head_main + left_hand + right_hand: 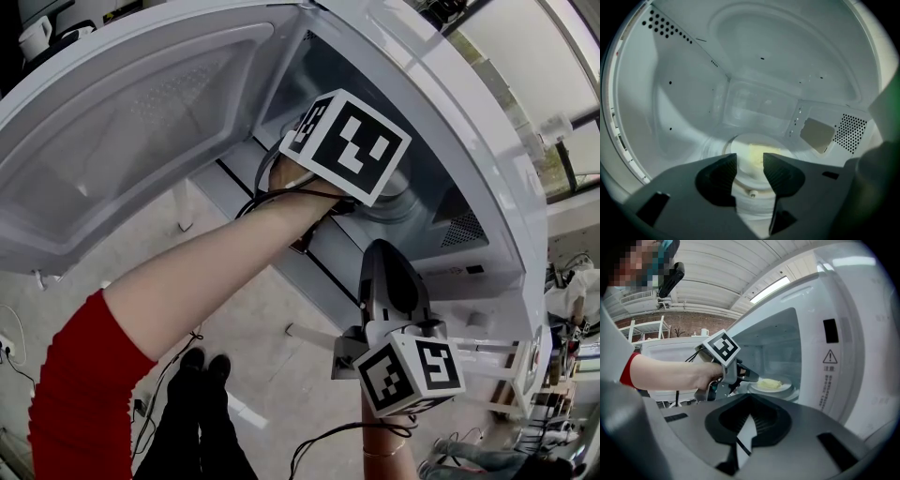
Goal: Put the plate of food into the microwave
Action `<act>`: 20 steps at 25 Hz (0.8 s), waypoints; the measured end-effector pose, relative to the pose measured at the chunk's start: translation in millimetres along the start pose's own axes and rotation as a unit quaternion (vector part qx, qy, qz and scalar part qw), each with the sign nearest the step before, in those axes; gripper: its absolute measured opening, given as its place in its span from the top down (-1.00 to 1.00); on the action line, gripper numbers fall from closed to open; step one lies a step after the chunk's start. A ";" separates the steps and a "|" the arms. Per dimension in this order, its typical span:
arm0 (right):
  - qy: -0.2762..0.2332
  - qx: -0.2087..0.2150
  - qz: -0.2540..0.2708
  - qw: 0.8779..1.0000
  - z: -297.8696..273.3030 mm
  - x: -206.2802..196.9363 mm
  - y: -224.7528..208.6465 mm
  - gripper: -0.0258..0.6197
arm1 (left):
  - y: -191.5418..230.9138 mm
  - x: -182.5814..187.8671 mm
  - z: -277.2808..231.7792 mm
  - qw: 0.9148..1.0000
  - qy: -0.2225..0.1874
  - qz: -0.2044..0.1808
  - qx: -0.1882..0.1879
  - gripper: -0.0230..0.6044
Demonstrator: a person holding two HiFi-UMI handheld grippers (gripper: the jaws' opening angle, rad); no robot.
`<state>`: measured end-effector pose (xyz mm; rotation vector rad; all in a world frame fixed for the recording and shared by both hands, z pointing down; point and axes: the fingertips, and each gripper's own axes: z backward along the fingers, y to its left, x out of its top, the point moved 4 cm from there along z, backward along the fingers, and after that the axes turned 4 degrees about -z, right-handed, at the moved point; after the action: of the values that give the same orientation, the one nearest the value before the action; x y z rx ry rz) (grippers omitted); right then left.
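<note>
Already inside the microwave [487, 159]: the plate [780, 389], lying flat and face up on the turntable [715, 146] at the middle of the cavity floor. Round, so no long axis of its own. On it the food [769, 383], a pale yellow lump stretched left to right in the right gripper view.

In through the opening, the left gripper [750, 165], fingers [723, 171] apart and pressing on nothing, with the near rim of the plate showing in the gap just beyond the tips. Outside and lower in the head view, the right gripper [751, 401], fingers closed together with nothing between them.

To the left in the head view, the door [141, 122], standing wide open. Around the plate only white cavity walls, with a perforated vent [851, 133] and a tan cover panel [816, 135] on the right wall. Beside the opening, on the front frame, a warning label [829, 363].

Hidden in the head view: the left fingers, behind the marker cube [347, 145] and the forearm with its red sleeve [80, 384]. Blurred and partly cut off by the fingers in the left gripper view: the plate itself. Kind of food not to be made out.
</note>
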<state>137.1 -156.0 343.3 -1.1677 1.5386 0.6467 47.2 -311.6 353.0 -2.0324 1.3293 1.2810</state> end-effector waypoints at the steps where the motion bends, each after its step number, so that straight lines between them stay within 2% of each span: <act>1: 0.000 0.000 0.000 1.000 -0.1 0.2 0.4 0.88 | -0.7 -0.4 0.0 1.000 0.001 -0.005 0.001 0.38; 5: -0.002 0.000 0.000 1.000 0.1 -0.1 2.5 0.88 | -1.5 -1.5 2.9 1.000 -0.005 -0.023 0.008 0.38; 8: 0.000 0.000 0.002 1.000 1.7 -1.8 5.2 0.88 | 3.6 -0.7 14.8 0.999 -0.033 -0.030 0.015 0.40; 11: 0.001 -0.001 -0.001 1.000 4.0 -4.6 11.9 0.88 | 12.2 -1.2 37.4 0.996 -0.075 -0.040 0.020 0.56; 13: 0.002 0.002 -0.004 1.000 8.7 -0.5 15.0 0.88 | 15.2 0.1 57.5 0.993 -0.111 -0.037 0.020 0.77; 14: 0.003 0.004 -0.005 1.000 12.3 2.7 16.5 0.88 | 15.0 0.4 68.2 0.991 -0.130 -0.032 0.015 0.89; 17: -0.007 0.011 -0.014 1.000 26.0 8.0 28.5 0.88 | 15.2 -4.8 102.9 0.984 -0.175 -0.007 -0.020 0.90; 20: -0.012 0.023 -0.025 0.999 48.4 12.9 38.8 0.88 | 5.5 -11.7 143.1 0.974 -0.215 0.025 -0.067 0.90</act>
<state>122.0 -104.1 310.1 -1.1569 1.4909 0.5875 -27.4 -205.3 291.6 -1.6741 1.1194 1.7524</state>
